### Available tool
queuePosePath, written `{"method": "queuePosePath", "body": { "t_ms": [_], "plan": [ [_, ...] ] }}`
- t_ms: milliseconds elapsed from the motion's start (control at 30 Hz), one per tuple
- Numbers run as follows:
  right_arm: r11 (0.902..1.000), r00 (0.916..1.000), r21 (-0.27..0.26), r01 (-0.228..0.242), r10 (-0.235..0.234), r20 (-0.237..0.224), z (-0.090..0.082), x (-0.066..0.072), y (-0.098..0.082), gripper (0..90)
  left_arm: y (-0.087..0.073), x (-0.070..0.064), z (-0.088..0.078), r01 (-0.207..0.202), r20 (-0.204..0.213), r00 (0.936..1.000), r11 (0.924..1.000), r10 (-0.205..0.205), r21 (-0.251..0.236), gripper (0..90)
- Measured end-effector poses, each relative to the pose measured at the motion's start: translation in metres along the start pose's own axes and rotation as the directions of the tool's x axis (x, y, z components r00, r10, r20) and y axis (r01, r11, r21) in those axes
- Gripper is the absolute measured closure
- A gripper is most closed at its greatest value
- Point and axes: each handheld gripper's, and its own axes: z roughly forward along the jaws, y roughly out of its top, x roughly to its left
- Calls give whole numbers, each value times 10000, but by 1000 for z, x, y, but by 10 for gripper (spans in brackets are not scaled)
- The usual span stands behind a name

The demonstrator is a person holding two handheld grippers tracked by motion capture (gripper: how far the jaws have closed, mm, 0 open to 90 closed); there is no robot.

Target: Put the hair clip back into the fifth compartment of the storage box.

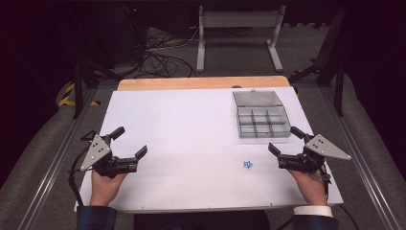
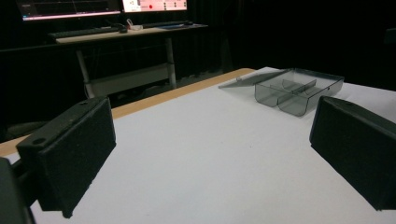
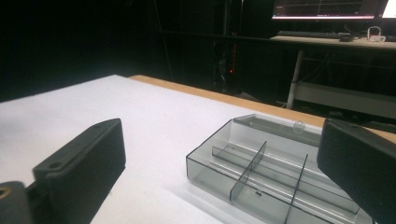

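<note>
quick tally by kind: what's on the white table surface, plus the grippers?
Clear grey divided box, lid open: 1
Small blue item: 1
Grippers, jaws open, nothing held: 2 (left gripper, right gripper)
Total: 4

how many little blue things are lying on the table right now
1. The blue piece lies alone on the white table, nearer the right gripper, in front of the open box. None shows in the box.

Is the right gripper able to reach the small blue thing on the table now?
Probably yes: the right gripper is open, and bare white table lies between it and the small blue thing.
</note>
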Motion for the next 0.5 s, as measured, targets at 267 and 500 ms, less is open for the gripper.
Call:
{"method": "queuePosePath", "body": {
  "t_ms": [267, 500],
  "plan": [
    [9952, 9933, 632, 754, -694, -922, 5, 5, -4, 221, -1, 0, 0, -94, -122, 9999, 9999, 95, 110, 3],
    [9837, 9830, 1304, 1235, -1033, -1516, 12, 11, -10, 338, -1, 1, -1, -204, -241, 9995, 9997, 206, 98, 3]
  ]
}}
